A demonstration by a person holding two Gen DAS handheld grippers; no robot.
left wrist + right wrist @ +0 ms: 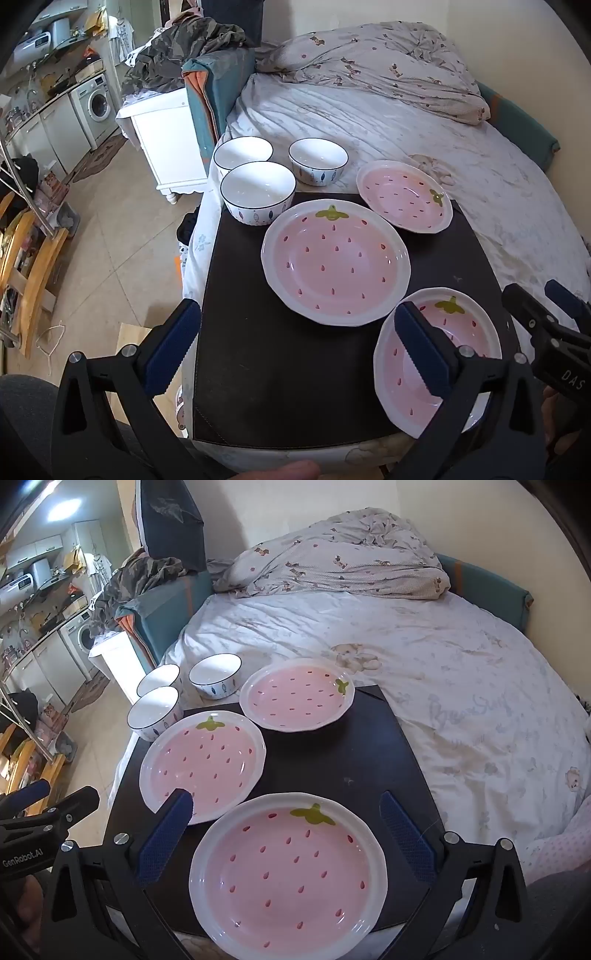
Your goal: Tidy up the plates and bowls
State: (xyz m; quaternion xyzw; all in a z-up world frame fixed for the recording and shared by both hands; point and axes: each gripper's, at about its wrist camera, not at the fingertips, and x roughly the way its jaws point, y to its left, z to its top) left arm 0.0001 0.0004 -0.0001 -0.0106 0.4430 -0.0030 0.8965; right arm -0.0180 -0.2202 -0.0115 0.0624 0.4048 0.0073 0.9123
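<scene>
Three pink strawberry plates lie on a dark board [277, 369]: a near one [436, 369], a middle one [336, 262] and a far one [404, 195]. Three white bowls [258, 192] [243, 155] [317, 160] stand at the far left, one on the board's corner. My left gripper [297, 347] hovers open over the bare board, left of the near plate. My right gripper [286, 838] hangs open above the near plate [288, 886], its pads clear of the rim. The middle plate [203, 764], far plate [297, 694] and bowls [155, 712] lie beyond.
The board rests on the corner of a bed [443, 672] with a rumpled duvet [332, 554] at the back. A white cabinet [166, 136] and tiled floor [110, 240] lie to the left, with a wooden rack [29, 266] further left.
</scene>
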